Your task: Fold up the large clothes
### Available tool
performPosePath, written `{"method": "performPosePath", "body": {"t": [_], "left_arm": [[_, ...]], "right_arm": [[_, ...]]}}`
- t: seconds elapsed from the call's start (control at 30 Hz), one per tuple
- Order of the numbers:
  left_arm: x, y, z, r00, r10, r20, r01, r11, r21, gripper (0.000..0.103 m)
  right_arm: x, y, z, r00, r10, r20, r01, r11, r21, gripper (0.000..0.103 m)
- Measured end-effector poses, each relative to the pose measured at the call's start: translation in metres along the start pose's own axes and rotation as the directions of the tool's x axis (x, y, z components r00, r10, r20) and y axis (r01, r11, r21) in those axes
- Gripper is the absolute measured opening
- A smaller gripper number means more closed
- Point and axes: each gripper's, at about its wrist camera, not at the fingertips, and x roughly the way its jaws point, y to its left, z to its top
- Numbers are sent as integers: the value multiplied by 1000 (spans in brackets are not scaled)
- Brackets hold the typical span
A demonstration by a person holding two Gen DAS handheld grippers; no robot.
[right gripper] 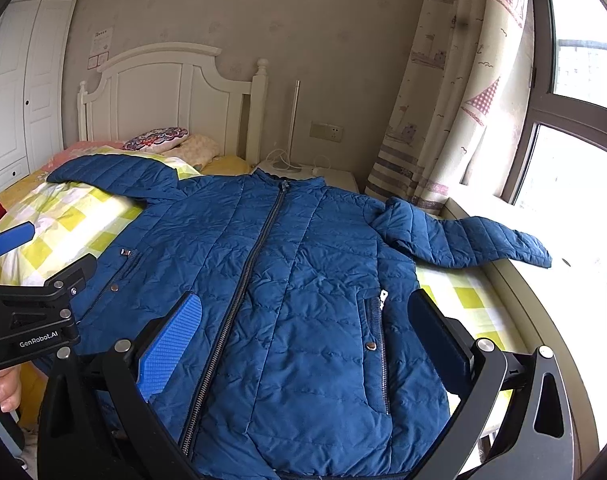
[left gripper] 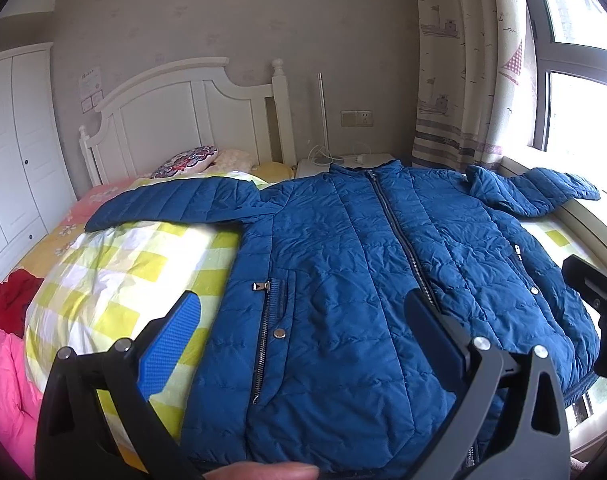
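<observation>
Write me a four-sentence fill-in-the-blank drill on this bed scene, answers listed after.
1. The jacket spread on the bed is ____ in colour.
2. Its front zipper is ____.
3. Both sleeves lie stretched ____ from the body.
4. The left gripper and right gripper hover with jaws ____, holding nothing.

Answers: blue; closed; outward; open

Bedroom in a home. Bed with white wooden headboard [left gripper: 183, 108] against a pale patterned wall; yellow-and-white checked quilt [left gripper: 115, 272] over the mattress; patterned pillow [left gripper: 187, 160] at the head end. White wardrobe [left gripper: 15, 152] with panelled doors along the left wall. White bedside table [right gripper: 323, 174] at the bed's far right corner, with a thin lamp [right gripper: 293, 128] and cable on it. Wall socket [right gripper: 326, 132] above it. Curtain [right gripper: 455, 92] printed with boats beside a large dark-framed window [right gripper: 575, 92], right.
</observation>
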Motion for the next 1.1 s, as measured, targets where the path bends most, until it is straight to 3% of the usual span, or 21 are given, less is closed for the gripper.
{"method": "performPosePath", "body": {"t": [0.57,0.77,0.87,1.1], "left_arm": [[-2,5,-1,1000,6,16,-6,1000,-20,101],[-7,7,-1,997,-67,33,68,997,-36,101],[-9,9,-2,990,-137,31,138,989,-47,101],[-11,8,-1,974,-224,27,225,972,-71,101]], "right_arm": [[-2,-1,1,1000,14,10,-15,1000,7,99],[-1,-1,0,1000,26,10,-26,1000,14,99],[0,-2,-1,1000,31,6,-31,999,15,99],[2,-2,-2,999,36,0,-36,999,17,99]]}}
